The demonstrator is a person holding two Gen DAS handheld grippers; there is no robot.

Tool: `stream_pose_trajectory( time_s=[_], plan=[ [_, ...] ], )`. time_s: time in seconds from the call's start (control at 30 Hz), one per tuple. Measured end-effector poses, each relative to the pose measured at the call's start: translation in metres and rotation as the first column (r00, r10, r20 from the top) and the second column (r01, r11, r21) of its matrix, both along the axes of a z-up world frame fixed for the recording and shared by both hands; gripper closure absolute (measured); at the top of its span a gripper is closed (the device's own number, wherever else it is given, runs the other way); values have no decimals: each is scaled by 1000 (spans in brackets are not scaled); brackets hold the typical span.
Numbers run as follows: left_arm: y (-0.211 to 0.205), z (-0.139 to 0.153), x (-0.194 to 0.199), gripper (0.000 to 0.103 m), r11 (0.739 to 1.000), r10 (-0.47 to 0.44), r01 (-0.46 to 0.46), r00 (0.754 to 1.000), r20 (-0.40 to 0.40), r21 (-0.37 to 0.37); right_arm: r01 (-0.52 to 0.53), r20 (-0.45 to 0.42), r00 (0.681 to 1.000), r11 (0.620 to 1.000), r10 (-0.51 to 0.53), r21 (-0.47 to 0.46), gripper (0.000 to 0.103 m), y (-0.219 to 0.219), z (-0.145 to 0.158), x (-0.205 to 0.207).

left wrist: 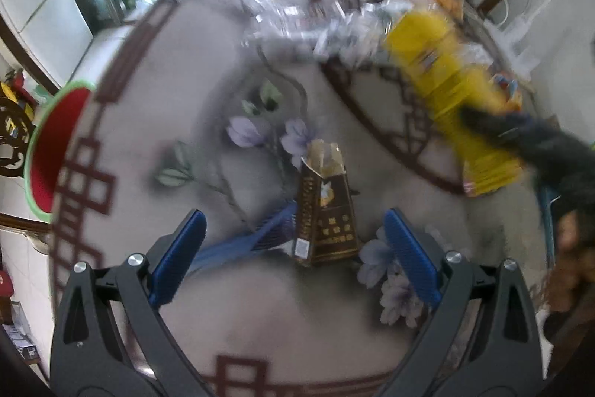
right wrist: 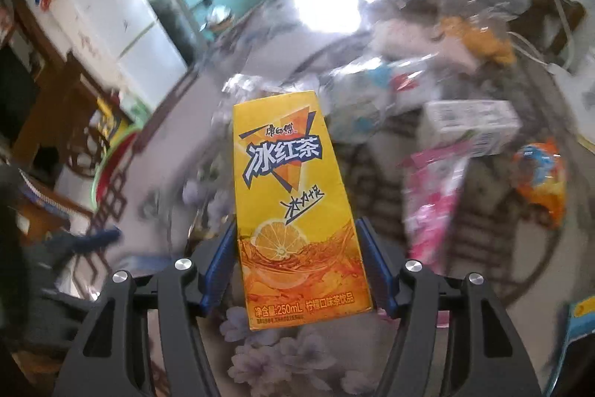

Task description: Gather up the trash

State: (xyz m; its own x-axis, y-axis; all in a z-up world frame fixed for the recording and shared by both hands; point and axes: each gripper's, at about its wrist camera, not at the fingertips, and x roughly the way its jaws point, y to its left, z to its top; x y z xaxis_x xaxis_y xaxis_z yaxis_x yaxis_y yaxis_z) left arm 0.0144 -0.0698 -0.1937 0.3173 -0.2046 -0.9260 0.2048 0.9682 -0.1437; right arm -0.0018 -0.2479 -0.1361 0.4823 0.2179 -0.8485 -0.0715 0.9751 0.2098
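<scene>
Two views are both smeared by motion blur, so the heap of wrappers point(right wrist: 375, 88) at the far side of the worktop point(left wrist: 238, 315) is hard to sort into separate things; a white carton point(right wrist: 470, 127), a pink packet point(right wrist: 433, 203) and an orange bag point(right wrist: 541, 179) can just be told apart. The right tongs point(right wrist: 297, 270) are closed on a yellow iced-tea carton point(right wrist: 293, 207), blue pads pressing its lower sides, its long axis running straight away from the camera along the fingers, print facing the lens. From the left wrist the same carton point(left wrist: 453, 99) shows as a yellow blur up at the right, held clear of the worktop, with the dark tongs holding it point(left wrist: 494, 133) only partly visible. The left tongs point(left wrist: 293, 244) stand wide, holding nothing. Between their fingers, a little ahead, a brown-gold cigarette box point(left wrist: 323, 211) lies on the flower-patterned worktop, its torn-open top pointing away. A blue comb point(left wrist: 253, 237) lies slantwise, touching the box's left side.
</scene>
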Motion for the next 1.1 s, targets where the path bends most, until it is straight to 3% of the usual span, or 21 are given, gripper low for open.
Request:
stream_pose_trajectory(
  time_s=[0.1,0.2,0.3,0.33,0.37,0.47,0.67,0.9,1.1],
  plan=[
    [-6,-21,9,10,1000,6,-6,998,-57,-4,36,17,999,999,-36,19,42,-13,9,-6],
    [-13,-34,14,21,1000,-1,1,996,-89,8,49,32,998,998,-50,31,42,-21,16,-5],
    [-24,-38,13,42,995,-52,56,997,-57,88,45,43,998,998,-46,37,42,-23,21,-6],
    [-27,-37,12,59,992,-69,74,997,-46,100,42,44,998,998,-44,39,42,-22,22,-6],
    [-27,-36,11,63,992,-77,81,996,-43,96,39,46,998,998,-41,43,42,-21,23,-6],
    [-22,-25,11,64,996,-69,70,997,-32,45,29,58,998,998,-32,49,42,-16,27,-6],
    [-2,38,11,64,999,-21,17,991,133,31,20,122,992,998,-27,64,42,-5,50,-7],
    [20,115,15,64,998,39,-51,943,331,27,-17,208,978,996,-2,89,42,11,79,-6],
    [39,144,7,63,997,65,-80,911,407,21,-51,240,970,995,28,89,42,26,91,-4]
  ],
)
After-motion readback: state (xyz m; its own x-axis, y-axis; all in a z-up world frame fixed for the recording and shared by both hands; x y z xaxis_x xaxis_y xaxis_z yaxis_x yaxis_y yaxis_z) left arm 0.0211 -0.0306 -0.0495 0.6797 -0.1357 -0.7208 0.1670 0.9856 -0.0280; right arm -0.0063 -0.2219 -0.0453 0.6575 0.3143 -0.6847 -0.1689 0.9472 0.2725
